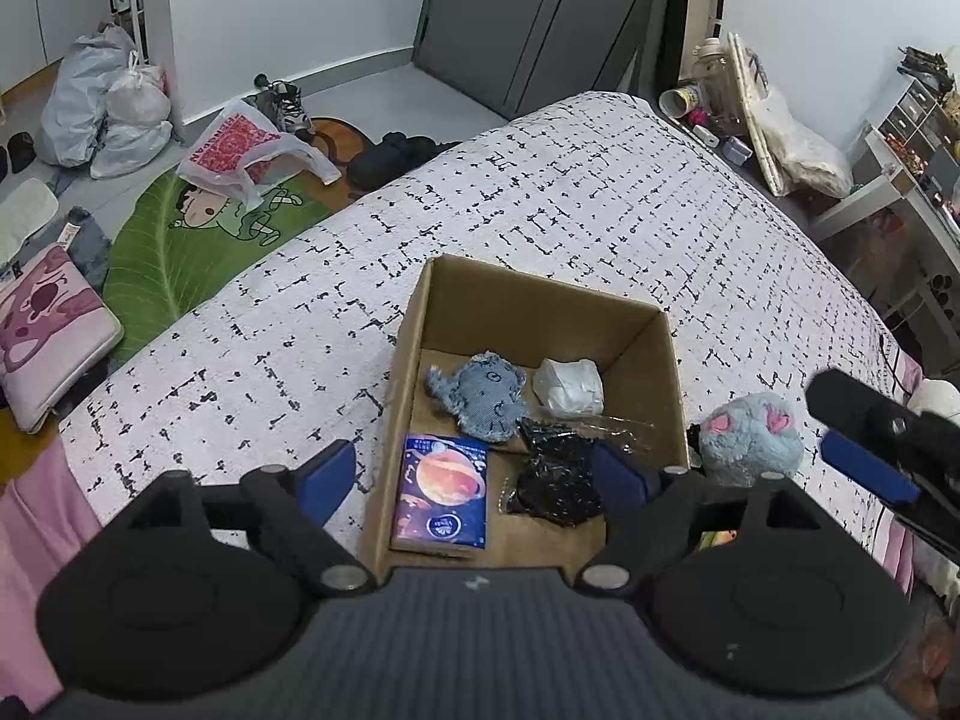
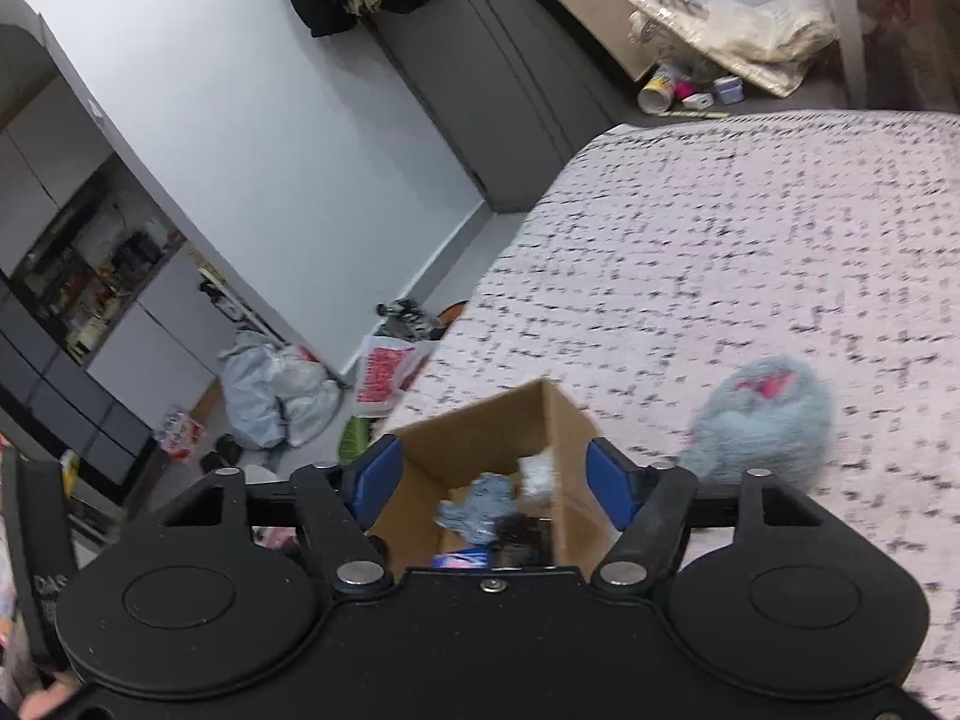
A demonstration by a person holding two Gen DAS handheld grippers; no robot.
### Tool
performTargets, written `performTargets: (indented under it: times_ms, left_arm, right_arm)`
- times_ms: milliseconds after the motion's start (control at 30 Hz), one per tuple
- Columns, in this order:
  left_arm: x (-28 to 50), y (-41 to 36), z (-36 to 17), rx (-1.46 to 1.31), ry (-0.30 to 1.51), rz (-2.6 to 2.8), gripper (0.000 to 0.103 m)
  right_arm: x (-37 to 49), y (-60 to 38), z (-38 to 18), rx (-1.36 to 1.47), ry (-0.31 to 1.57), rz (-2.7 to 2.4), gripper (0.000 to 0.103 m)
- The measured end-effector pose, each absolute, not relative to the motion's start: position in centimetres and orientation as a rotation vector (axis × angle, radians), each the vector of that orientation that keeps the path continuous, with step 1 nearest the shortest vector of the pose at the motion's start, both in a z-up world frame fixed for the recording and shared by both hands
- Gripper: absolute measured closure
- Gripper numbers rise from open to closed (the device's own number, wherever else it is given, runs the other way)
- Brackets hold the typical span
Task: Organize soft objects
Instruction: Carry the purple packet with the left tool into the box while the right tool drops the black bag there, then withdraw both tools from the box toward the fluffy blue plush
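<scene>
Now both my tongs are open and empty: the left gripper (image 1: 474,474) hangs over the box (image 1: 675,384), the right gripper (image 2: 489,477) beside it, because the plush (image 1: 753,438) lies just outside, waiting.

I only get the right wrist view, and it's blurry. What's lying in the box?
Observer: Four things lie in the box: a denim toy, a white bundle, a black bag and a planet-print pack.
Operator: Where's the left gripper?
Observer: The left gripper is open and holds nothing. It is over the box's near edge.
Operator: How does my gripper sit against the plush?
Observer: In the left view, the right gripper is open, just right of the plush, and not touching it.
</scene>
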State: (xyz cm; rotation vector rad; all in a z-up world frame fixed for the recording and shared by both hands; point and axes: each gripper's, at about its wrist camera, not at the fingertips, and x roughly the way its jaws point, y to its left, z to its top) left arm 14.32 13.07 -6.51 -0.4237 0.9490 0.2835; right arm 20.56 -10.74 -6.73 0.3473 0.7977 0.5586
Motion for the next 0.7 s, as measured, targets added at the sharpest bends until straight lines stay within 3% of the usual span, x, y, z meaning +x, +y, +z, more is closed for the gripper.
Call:
performTargets:
  times_ms: [333,700]
  left_arm:
    - [13.9,10.4,-5.5,-0.392,0.907,0.244,0.001]
    - [14.0,7.1,-4.5,-0.372,0.871,0.203,0.000]
  right_arm:
    - [19.9,-14.8,-7.0,0.299,0.807,0.524,0.019]
    - [19.4,-18.7,-6.4,0.284,0.793,0.514,0.007]
